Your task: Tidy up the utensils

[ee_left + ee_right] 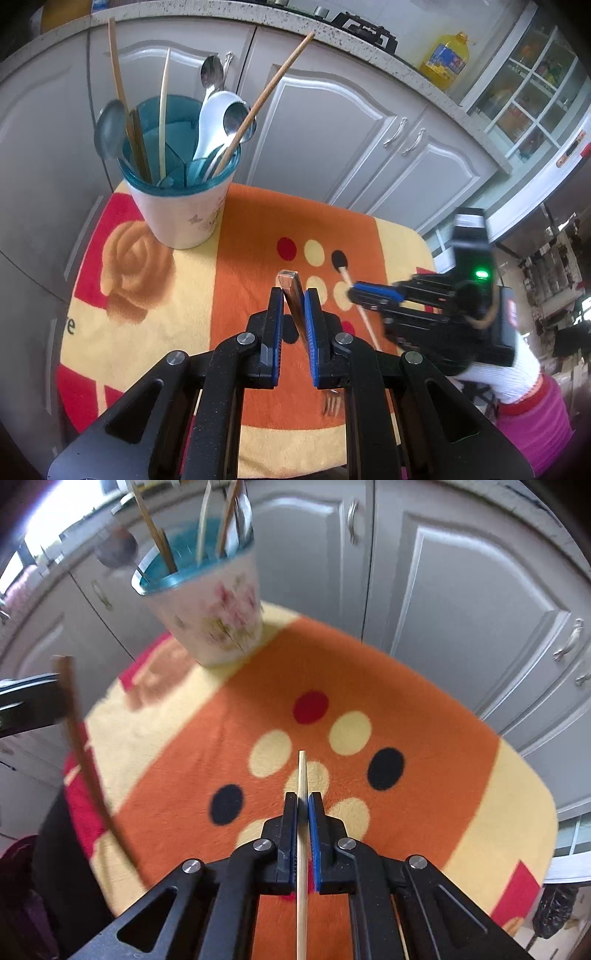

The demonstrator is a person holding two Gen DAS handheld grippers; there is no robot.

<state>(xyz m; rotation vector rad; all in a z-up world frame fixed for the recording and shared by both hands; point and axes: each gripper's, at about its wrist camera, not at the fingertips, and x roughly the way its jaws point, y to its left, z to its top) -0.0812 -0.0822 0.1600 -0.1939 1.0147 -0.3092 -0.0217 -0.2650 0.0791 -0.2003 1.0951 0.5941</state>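
A white flowered utensil holder [181,206] with a teal insert stands at the far left of the cloth and holds spoons and chopsticks; it also shows in the right wrist view [218,616]. My left gripper [294,295] is shut on a metal fork's handle [291,291], tines [331,402] pointing back under the gripper. My right gripper [303,799] is shut on a pale wooden chopstick [302,775]; it also shows in the left wrist view [356,291], above the cloth's right part, holding the chopstick [364,317]. The fork appears blurred in the right wrist view [79,731].
An orange, yellow and red patterned cloth [255,229] covers the small table [480,812]. Grey cabinet doors [332,122] stand close behind it. A yellow oil bottle [448,59] sits on the speckled counter above.
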